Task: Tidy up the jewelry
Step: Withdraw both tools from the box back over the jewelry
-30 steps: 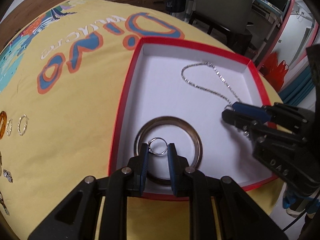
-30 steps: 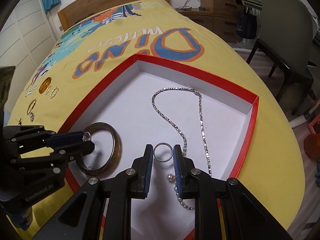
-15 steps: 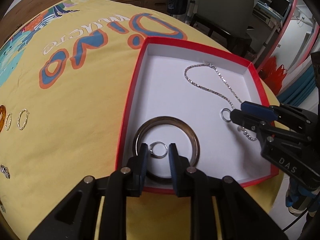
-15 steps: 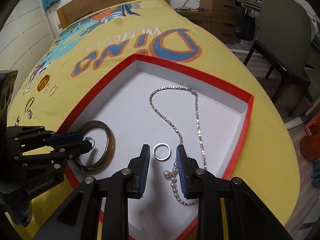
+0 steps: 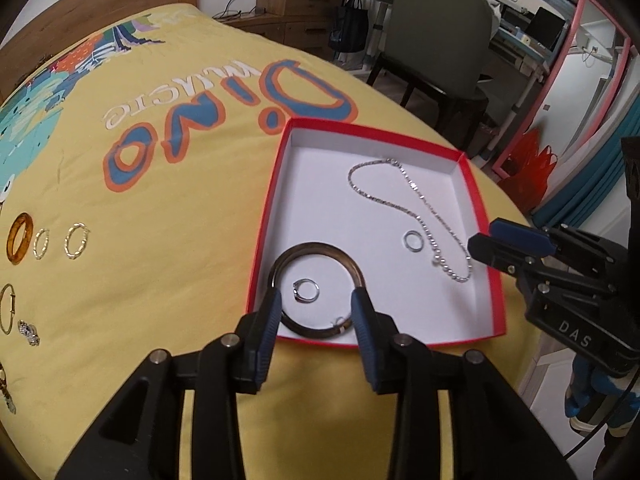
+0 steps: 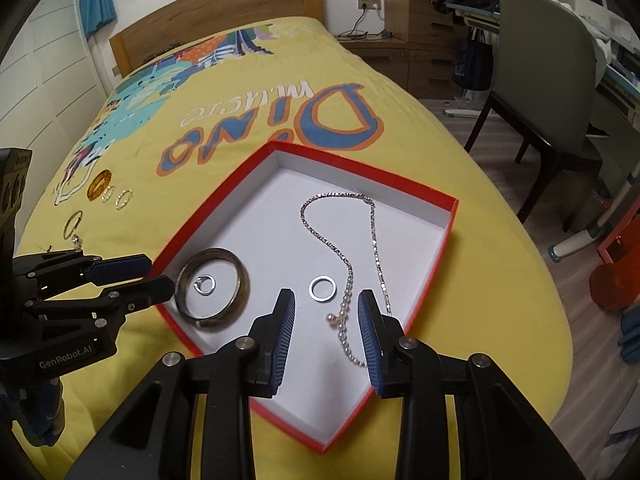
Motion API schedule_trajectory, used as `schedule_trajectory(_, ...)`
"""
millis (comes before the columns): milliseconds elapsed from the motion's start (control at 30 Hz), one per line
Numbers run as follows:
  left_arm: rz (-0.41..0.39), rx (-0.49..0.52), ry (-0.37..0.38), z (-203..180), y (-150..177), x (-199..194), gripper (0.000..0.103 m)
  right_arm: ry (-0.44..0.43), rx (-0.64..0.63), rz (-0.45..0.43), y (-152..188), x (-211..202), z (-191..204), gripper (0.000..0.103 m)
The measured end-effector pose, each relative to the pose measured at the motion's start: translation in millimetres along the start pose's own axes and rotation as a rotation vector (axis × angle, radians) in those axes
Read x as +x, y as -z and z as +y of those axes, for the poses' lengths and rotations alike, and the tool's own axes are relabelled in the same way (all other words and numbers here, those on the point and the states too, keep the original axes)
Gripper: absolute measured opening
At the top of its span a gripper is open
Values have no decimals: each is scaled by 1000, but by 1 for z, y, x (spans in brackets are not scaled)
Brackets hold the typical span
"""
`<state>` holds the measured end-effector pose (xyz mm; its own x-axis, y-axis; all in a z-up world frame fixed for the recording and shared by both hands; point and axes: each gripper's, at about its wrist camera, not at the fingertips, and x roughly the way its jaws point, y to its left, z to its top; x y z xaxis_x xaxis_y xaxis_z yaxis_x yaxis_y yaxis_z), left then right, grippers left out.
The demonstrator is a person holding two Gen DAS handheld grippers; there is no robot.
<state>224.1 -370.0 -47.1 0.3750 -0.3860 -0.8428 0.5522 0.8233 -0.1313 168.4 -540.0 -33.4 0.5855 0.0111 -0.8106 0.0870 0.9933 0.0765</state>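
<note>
A shallow red box (image 5: 264, 216) (image 6: 216, 205) with a white floor lies on the yellow bedspread. Inside it are a brown bangle (image 5: 320, 245) (image 6: 214, 252), a silver chain necklace (image 5: 384, 200) (image 6: 344, 256) and two silver rings. The ring with a setting (image 5: 298, 294) (image 6: 198, 282) lies within the bangle, below my left gripper (image 5: 316, 304) (image 6: 158, 274). The plain ring (image 5: 405, 240) (image 6: 310, 289) rests beside the necklace's pearl end, under my right gripper (image 6: 326, 304) (image 5: 484, 236). Both grippers hover above the box with their jaws opening, and nothing is held between them.
Loose jewellery lies on the bedspread left of the box: an amber ring (image 5: 18, 238) (image 6: 98, 184), two gold hoops (image 5: 77, 240) and a gold bracelet (image 5: 6, 308). A grey chair (image 5: 436, 40) (image 6: 548, 80) stands past the bed's right edge.
Both grippers have let go of their rings, widened their jaws and lifted back from the box. Each ring now lies on the box floor.
</note>
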Motion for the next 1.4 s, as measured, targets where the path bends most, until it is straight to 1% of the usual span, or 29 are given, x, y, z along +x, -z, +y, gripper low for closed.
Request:
schedule_trajectory(167,-54,0,-2,3,4,-28,35,0,7,-26,3,-21,4,33)
schedule_trajectory(267,-81,-10,-17,11,10,-46,35,1,17,-47,6,-37,6,33)
schedule_trajectory(500,-78,-37,-71,34,39,-86,35,-26,35,-91,16,-68,23,33)
schedule_trajectory(633,-87,-60,-73,45,57,-105,35,-42,24,-100,22,-80,41,33)
schedule_trajectory(767,-109,-75,-92,53,76,-129,35,-60,11,-116,27,-95,60,33)
schedule_trajectory(867,-137,-78,-129,61,92,-152,35,-77,-2,-131,29,-107,75,33)
schedule_trajectory(933,-146,-94,-144,68,101,-164,35,-91,-13,-145,31,-118,88,33)
schedule_trajectory(1067,-167,-131,-197,88,124,-190,35,-113,-32,-163,33,-134,111,33)
schedule_trajectory(1133,-174,-158,-216,102,136,-202,36,-127,-39,-170,36,-141,124,33)
schedule_trajectory(1200,-185,-184,-240,116,149,-214,41,-140,-49,-177,38,-149,137,34)
schedule_trajectory(1233,-190,-196,-259,124,156,-221,42,-146,-54,-178,40,-151,142,34)
schedule_trajectory(1400,-198,-245,-320,158,183,-238,43,-179,-95,-177,44,-156,173,38)
